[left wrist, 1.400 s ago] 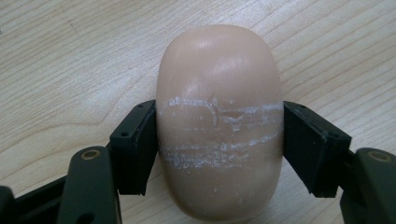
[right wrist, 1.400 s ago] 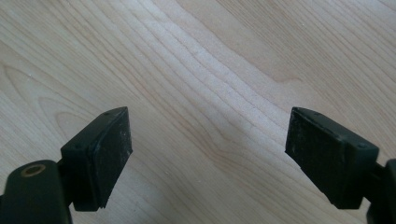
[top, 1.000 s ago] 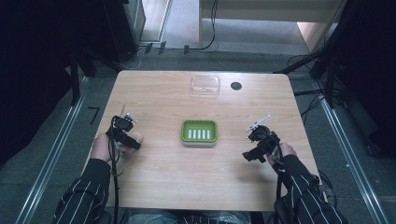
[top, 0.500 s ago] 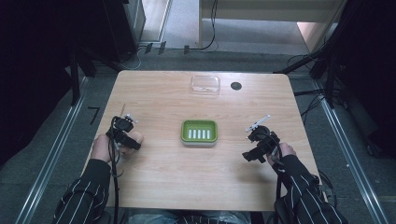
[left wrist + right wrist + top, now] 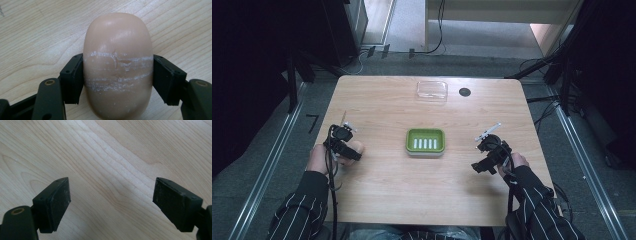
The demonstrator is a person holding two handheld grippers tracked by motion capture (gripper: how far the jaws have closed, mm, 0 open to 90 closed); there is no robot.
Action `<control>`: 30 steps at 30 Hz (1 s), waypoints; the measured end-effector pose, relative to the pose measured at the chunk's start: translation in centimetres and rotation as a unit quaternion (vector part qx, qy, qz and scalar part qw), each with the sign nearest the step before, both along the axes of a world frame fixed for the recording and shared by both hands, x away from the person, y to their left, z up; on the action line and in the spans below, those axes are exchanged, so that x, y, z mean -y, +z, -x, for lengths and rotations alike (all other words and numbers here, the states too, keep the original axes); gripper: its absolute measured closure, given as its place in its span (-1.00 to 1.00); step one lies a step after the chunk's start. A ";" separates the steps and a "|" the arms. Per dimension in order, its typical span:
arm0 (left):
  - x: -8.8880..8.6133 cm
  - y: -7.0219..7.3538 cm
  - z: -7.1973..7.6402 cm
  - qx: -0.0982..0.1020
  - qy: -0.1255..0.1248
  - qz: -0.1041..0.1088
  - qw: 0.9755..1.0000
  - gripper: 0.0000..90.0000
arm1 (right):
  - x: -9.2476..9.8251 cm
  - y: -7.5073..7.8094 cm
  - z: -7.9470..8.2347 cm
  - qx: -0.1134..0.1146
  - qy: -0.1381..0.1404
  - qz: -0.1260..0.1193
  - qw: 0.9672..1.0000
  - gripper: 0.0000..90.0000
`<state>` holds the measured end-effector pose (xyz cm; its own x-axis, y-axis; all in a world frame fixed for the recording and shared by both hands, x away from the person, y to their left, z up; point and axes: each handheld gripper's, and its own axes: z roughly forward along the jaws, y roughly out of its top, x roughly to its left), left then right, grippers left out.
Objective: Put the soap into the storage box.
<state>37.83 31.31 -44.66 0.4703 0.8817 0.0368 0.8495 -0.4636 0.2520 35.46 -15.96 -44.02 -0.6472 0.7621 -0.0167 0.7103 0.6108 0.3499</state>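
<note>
Left tongs point(image 5: 117, 75) clamp soap bar point(image 5: 117, 65) crosswise — long axis running away

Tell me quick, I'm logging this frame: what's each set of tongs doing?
Left tongs: closed on the soap.
Right tongs: open, holding nothing, over the bare table.
</note>
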 end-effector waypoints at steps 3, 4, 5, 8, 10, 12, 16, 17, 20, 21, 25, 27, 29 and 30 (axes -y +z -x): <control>0.0 0.5 0.2 0.004 -0.003 0.005 1.000 -0.26 | 0.0 0.0 0.0 -0.001 0.001 0.001 1.000 -0.66; 0.0 0.6 0.2 0.004 -0.008 0.004 1.000 -0.26 | 0.0 0.0 0.0 0.000 0.001 0.001 1.000 -0.66; 0.0 0.6 0.2 0.004 -0.008 0.004 1.000 -0.26 | 0.0 0.0 0.0 0.000 0.001 0.001 1.000 -0.66; 0.3 0.8 0.4 0.007 -0.011 0.007 1.000 -0.26 | 0.0 0.0 0.0 0.000 0.001 0.001 1.000 -0.66; 0.5 0.9 0.5 0.010 -0.016 0.008 1.000 -0.26 | 0.0 0.0 0.0 0.000 0.002 0.002 1.000 -0.66; 0.7 1.1 0.5 0.011 -0.022 0.009 1.000 -0.26 | 0.1 0.0 -0.1 0.000 0.002 0.001 1.000 -0.66; 1.1 1.3 0.7 0.015 -0.026 0.010 1.000 -0.26 | 0.1 0.0 0.0 0.001 0.002 -0.001 1.000 -0.66; 1.1 1.3 0.7 0.015 -0.026 0.010 1.000 -0.26 | 0.1 0.0 0.0 0.001 0.002 0.001 1.000 -0.66; 1.5 1.6 0.9 0.017 -0.033 0.011 0.999 -0.26 | 0.1 0.0 -0.1 0.001 0.001 0.000 1.000 -0.66; 1.6 1.6 0.9 0.017 -0.035 0.011 0.999 -0.26 | 0.1 -0.1 -0.1 0.001 0.002 0.000 1.000 -0.66; 1.9 1.7 1.0 0.016 -0.042 0.010 0.999 -0.26 | 0.1 0.0 -0.1 -0.001 0.002 0.001 1.000 -0.66; 2.2 1.8 1.0 0.019 -0.045 0.012 0.999 -0.26 | 0.1 0.0 -0.1 -0.001 0.002 0.001 1.000 -0.66; 2.4 1.8 1.1 0.018 -0.047 0.014 0.999 -0.26 | 0.1 0.0 -0.1 -0.001 0.001 0.002 1.000 -0.66; 2.4 1.8 1.1 0.018 -0.047 0.014 0.999 -0.26 | 0.1 0.0 -0.1 -0.001 0.001 0.002 1.000 -0.66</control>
